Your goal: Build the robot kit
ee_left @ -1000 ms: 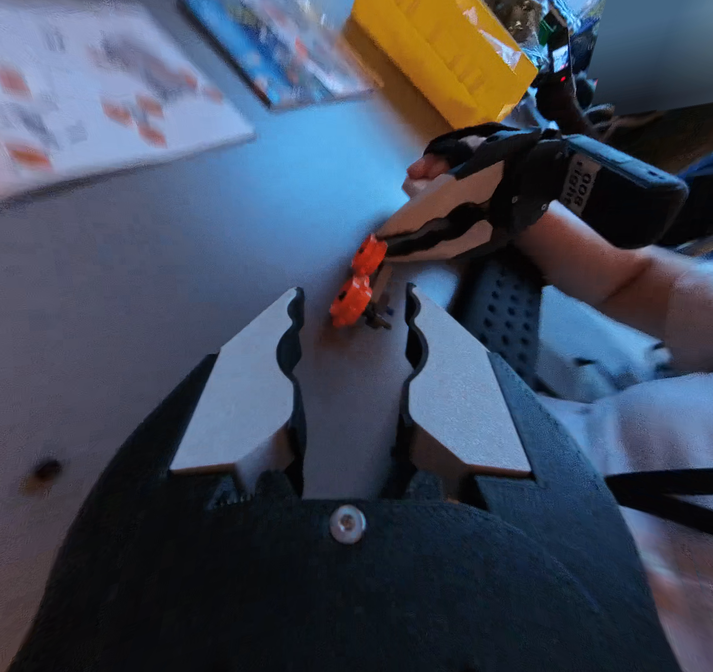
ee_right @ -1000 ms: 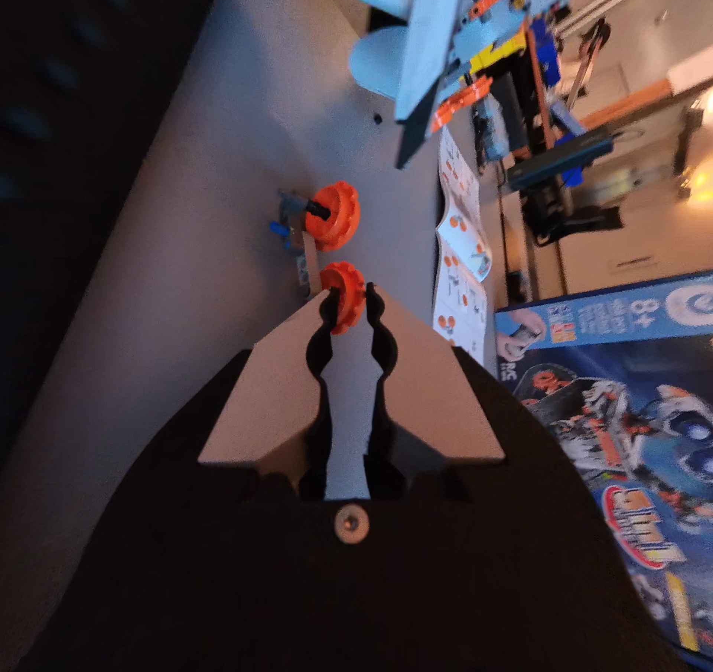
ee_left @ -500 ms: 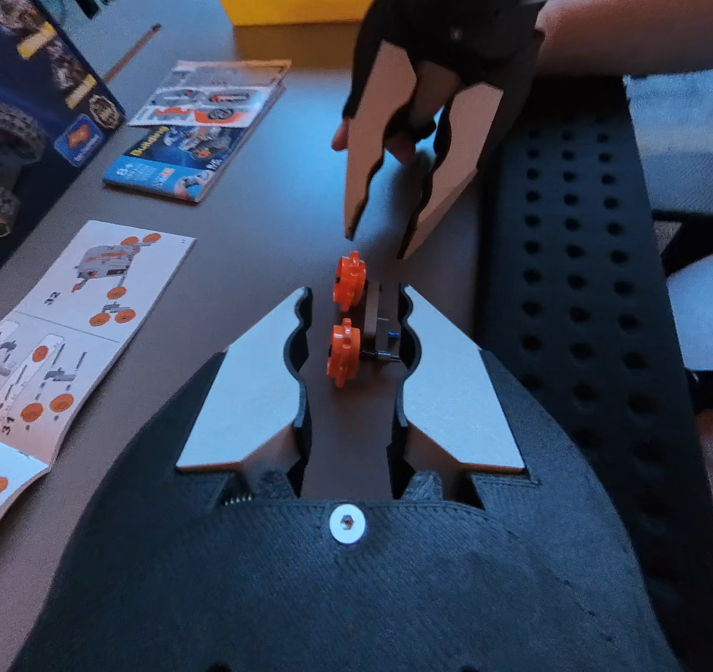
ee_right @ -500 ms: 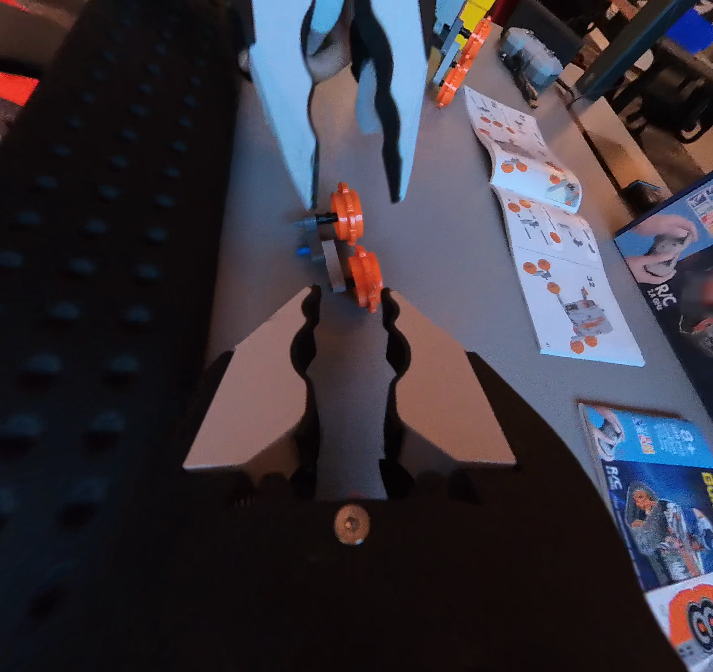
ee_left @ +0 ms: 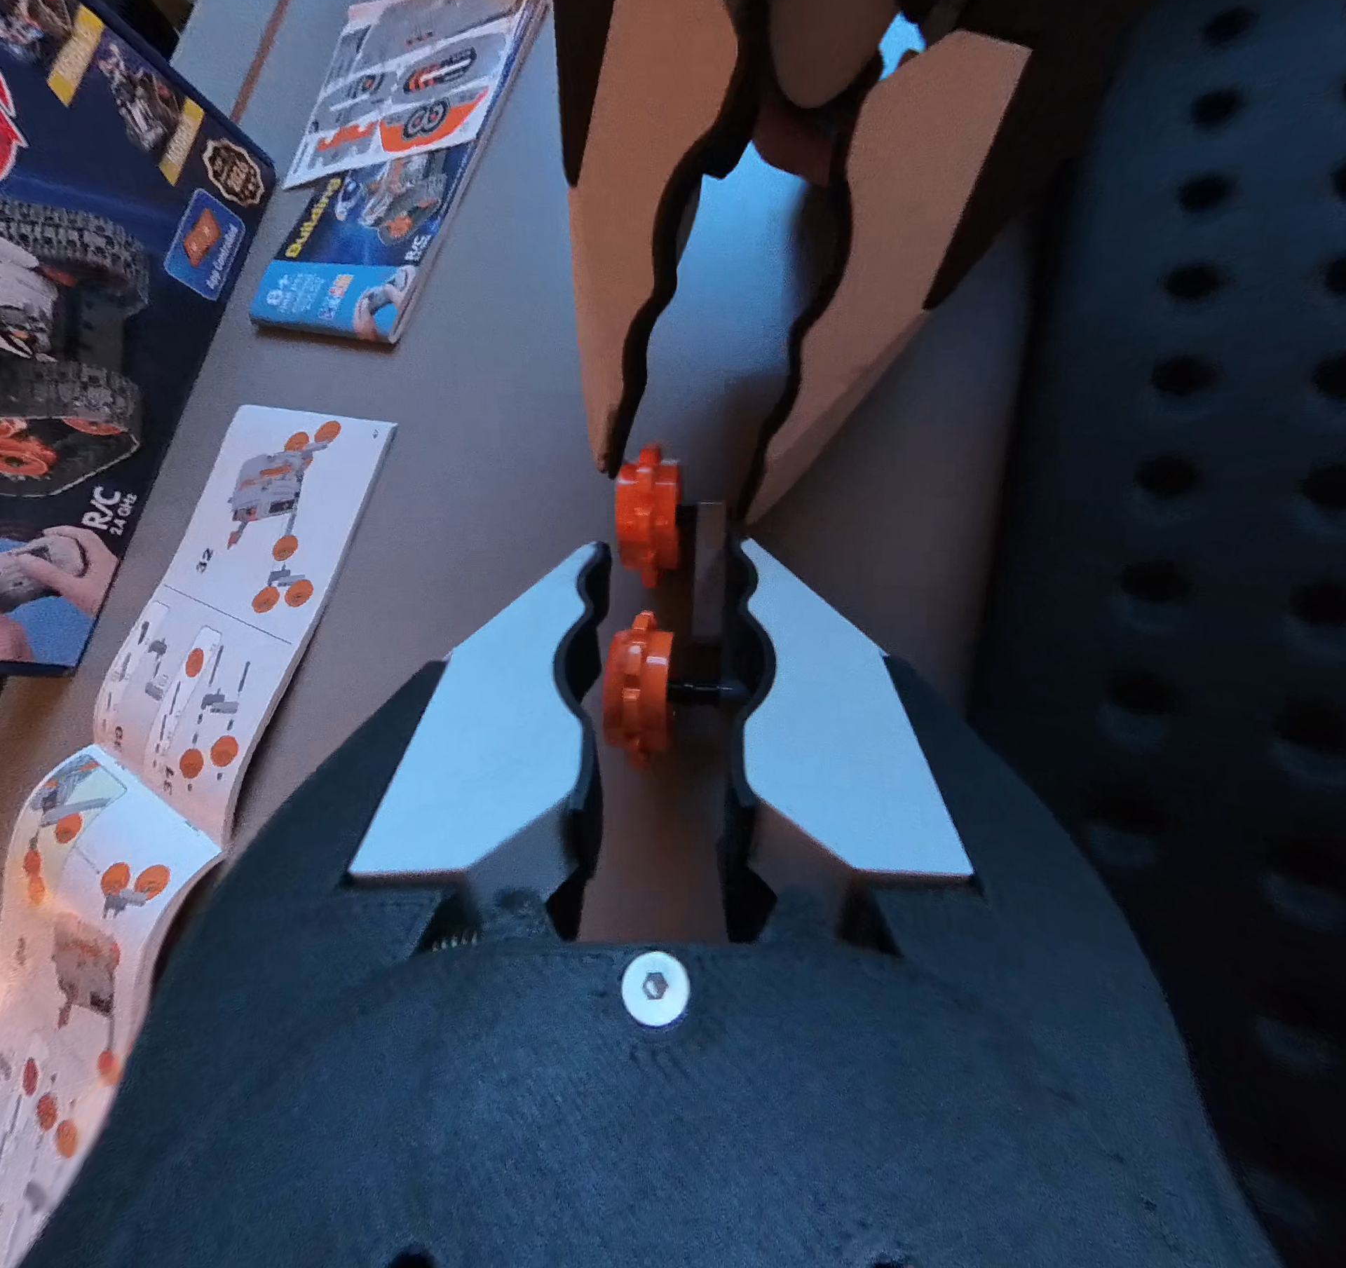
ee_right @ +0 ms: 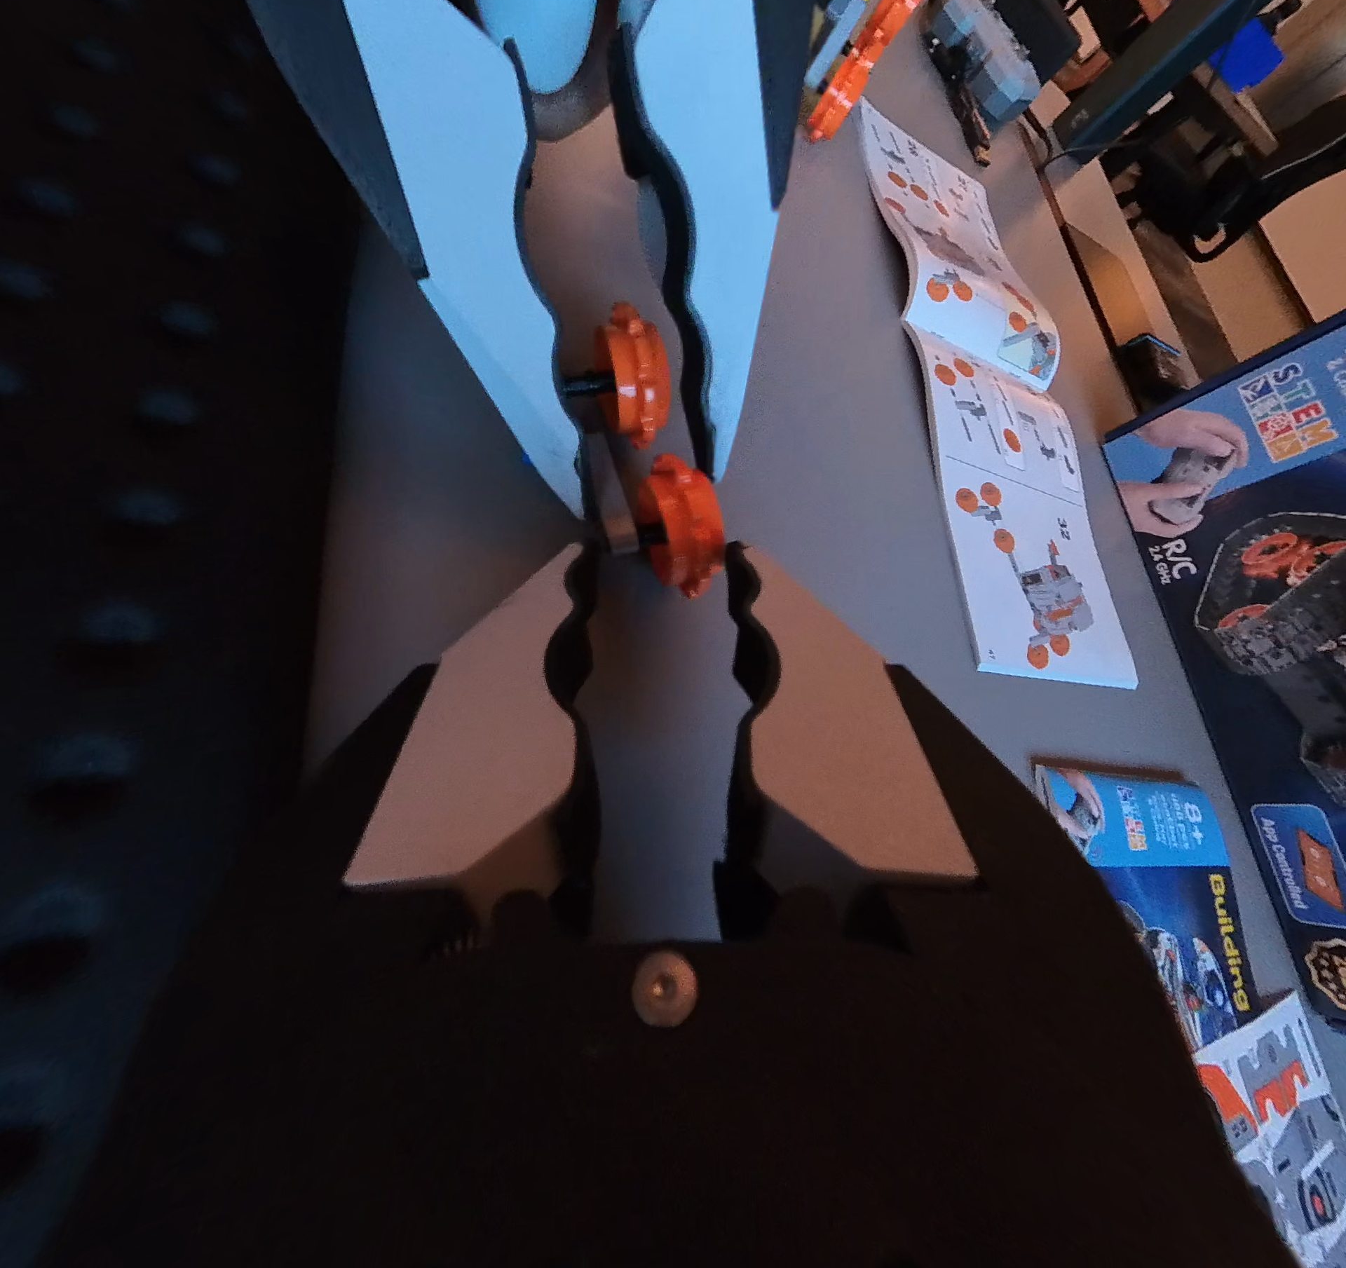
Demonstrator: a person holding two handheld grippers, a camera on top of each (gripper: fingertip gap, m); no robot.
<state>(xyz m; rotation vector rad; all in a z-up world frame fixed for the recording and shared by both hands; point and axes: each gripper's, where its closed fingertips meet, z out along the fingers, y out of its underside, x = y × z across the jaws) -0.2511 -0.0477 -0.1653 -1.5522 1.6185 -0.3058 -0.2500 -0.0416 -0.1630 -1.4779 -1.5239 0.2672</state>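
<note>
A small assembly of two orange gear wheels (ee_left: pixel 644 512) on black axles through a grey beam (ee_left: pixel 710 577) lies on the grey table. My left gripper (ee_left: pixel 670 556) is open, and the near wheel (ee_left: pixel 637 687) sits between its fingers with the axle end against the right finger. My right gripper (ee_right: pixel 659 552) is open and faces it from the opposite side. Its tips flank the other wheel (ee_right: pixel 681 523). In the right wrist view the left gripper's fingers (ee_right: pixel 481 286) reach in from above around the far wheel (ee_right: pixel 630 374).
A dark perforated mat (ee_left: pixel 1165 577) lies beside the piece. An open instruction booklet (ee_left: pixel 240 577), a small blue booklet (ee_left: pixel 364 250) and a large toy box (ee_left: pixel 87 286) lie on the other side. A partly built model with orange gears (ee_right: pixel 867 46) stands farther off. Only a small space, under 4 cm, lies between the two pairs of fingers.
The right gripper let go of the wheel it was clamping and opened. Both grippers swung to face each other and closed in, so the left fingers now enclose the near wheel.
</note>
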